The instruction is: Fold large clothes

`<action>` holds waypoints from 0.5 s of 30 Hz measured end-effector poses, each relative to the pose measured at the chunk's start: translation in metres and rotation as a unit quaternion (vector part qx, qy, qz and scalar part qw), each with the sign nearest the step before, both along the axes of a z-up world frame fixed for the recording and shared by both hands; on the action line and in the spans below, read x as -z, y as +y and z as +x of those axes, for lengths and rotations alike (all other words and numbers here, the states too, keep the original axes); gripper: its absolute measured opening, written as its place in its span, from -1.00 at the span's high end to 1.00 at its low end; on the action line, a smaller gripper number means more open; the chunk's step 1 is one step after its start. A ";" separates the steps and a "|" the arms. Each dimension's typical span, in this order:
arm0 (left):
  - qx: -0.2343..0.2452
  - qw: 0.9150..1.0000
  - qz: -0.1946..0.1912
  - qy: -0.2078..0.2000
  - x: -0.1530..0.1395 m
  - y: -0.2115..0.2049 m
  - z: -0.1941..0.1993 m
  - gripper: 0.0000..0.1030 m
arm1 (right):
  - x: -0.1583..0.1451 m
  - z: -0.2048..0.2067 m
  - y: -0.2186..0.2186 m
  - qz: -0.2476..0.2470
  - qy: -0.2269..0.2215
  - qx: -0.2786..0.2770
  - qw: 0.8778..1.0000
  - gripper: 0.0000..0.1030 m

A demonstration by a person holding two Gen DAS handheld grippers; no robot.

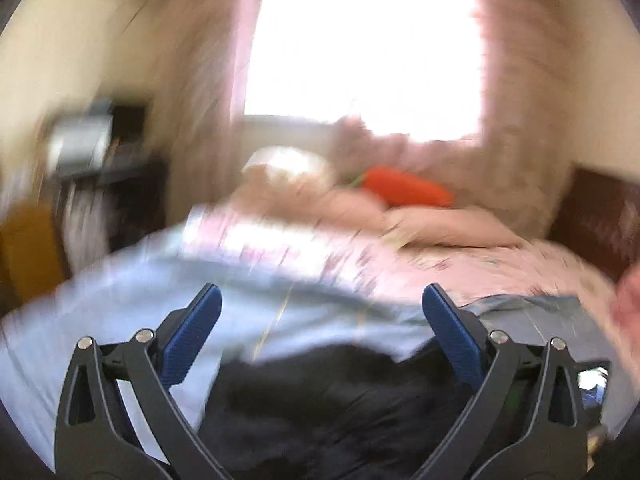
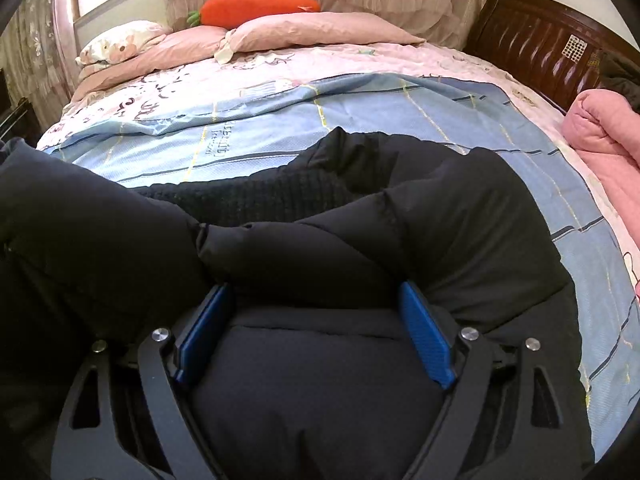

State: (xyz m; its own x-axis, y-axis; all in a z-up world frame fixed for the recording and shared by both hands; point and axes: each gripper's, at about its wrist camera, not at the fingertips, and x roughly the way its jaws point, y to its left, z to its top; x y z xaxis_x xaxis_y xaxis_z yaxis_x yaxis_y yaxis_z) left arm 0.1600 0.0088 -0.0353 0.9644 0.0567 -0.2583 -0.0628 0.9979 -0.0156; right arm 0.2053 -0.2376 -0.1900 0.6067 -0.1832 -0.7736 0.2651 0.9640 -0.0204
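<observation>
Right gripper [image 2: 314,332]: you have it angled down onto the black padded jacket [image 2: 360,232], its fingers [image 2: 426,336] spread wide with a puffy fold bulging up between them. The blue pads sit at the flanks of that fold; whether they press it or only straddle it I cannot tell, so treat the grip as unconfirmed.

Why there: that spot looks like a thick edge of the garment near you, a sensible place to take hold for pulling one side over the other.

Left gripper [image 1: 322,340]: you hold it above the bed [image 2: 280,64], pointing across it toward the window [image 1: 368,40]. Its fingers [image 1: 192,340] stand wide apart with nothing between them. The view is smeared, so little else can be read.

Why there: an empty, raised gripper suggests you are between holds on that side, free to come down on another part of the jacket.

Where the jacket is: on the blue striped sheet [image 2: 280,120], at the near edge of the bed, well apart from the pillows [image 2: 320,28] and the carrot cushion [image 2: 260,8].

How the jacket looks: black, quilted and bulky, heaped in soft rolls and not yet flat; a ribbed knit part [image 2: 256,196] shows at its middle. By my judgement it springs back when folded, so expect to press each fold down.

Beside it: a rolled pink quilt [image 2: 600,140] lies on the right edge, clear of the jacket.
</observation>
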 end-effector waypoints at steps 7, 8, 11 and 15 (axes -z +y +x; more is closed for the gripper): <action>0.015 0.983 0.088 0.159 0.068 -0.111 0.060 -0.96 | 0.002 -0.002 -0.009 0.035 -0.011 0.000 0.999 -0.66; 0.011 0.977 0.093 0.190 0.092 -0.111 0.072 -0.96 | 0.002 -0.002 -0.010 0.041 -0.014 0.001 0.999 -0.66; 0.051 0.965 -0.056 0.253 0.182 -0.059 0.104 -0.96 | 0.000 -0.005 -0.023 0.091 -0.032 0.005 0.995 -0.68; 0.093 0.964 -0.080 0.235 0.196 -0.046 0.104 -0.96 | 0.001 -0.002 -0.016 0.071 -0.031 -0.003 0.997 -0.70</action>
